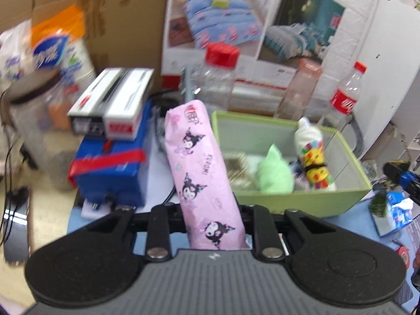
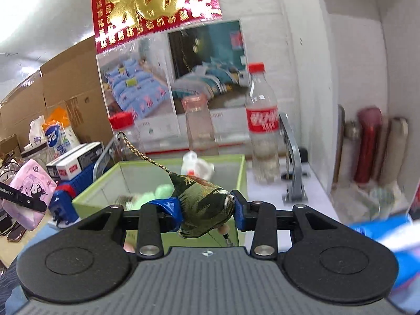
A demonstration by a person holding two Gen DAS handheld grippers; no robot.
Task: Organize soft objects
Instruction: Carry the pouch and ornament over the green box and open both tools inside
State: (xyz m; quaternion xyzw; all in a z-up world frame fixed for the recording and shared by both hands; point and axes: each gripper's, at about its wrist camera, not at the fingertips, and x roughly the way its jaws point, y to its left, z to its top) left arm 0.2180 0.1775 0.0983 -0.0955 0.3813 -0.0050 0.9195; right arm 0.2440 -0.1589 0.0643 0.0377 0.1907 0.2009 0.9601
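Observation:
My left gripper (image 1: 214, 225) is shut on a pink cartoon-print tissue pack (image 1: 202, 173), held upright just left of the green box (image 1: 302, 200). The pack also shows in the right wrist view (image 2: 29, 191), with the left gripper on it. The box holds a light green soft thing (image 1: 274, 172), a colourful rolled sock (image 1: 313, 157) and other small items. My right gripper (image 2: 206, 210) is shut on a dark green brocade sachet (image 2: 202, 204) with a braided cord, held above the near edge of the green box (image 2: 86, 197).
Clear bottles with red caps (image 1: 218, 78) (image 2: 262, 128) stand behind the box. A blue device with small boxes on top (image 1: 110, 162) sits left of it. Tissue packets (image 1: 55, 50) and cardboard are at the far left; a blue tissue pack (image 1: 393, 210) lies right.

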